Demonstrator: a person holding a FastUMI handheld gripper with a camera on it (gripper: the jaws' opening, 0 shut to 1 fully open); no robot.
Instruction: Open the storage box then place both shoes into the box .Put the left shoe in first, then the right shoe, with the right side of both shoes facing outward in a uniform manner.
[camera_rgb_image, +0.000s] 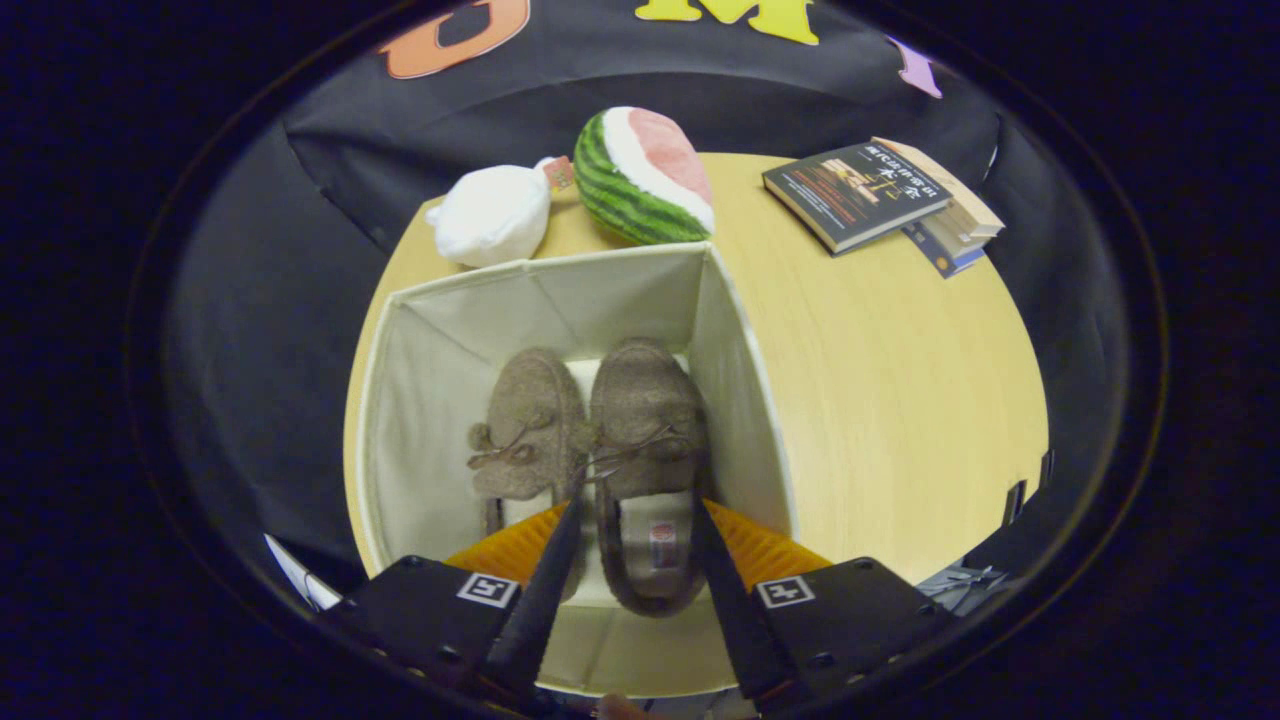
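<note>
Two shoes sit in the open storage box (740, 400): left shoe (528, 425), right shoe (648, 440). Gripper (632, 525) fingers straddle the right shoe's heel; actual contact is unclear.

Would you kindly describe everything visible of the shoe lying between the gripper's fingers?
The brown felt-like moccasin shoe with a bow lace lies flat inside the open cream fabric storage box, toe pointing away, pale lining and a small insole label showing. Its side touches the matching brown shoe beside it. The gripper straddles its heel; whether the fingers press it is unclear.
</note>
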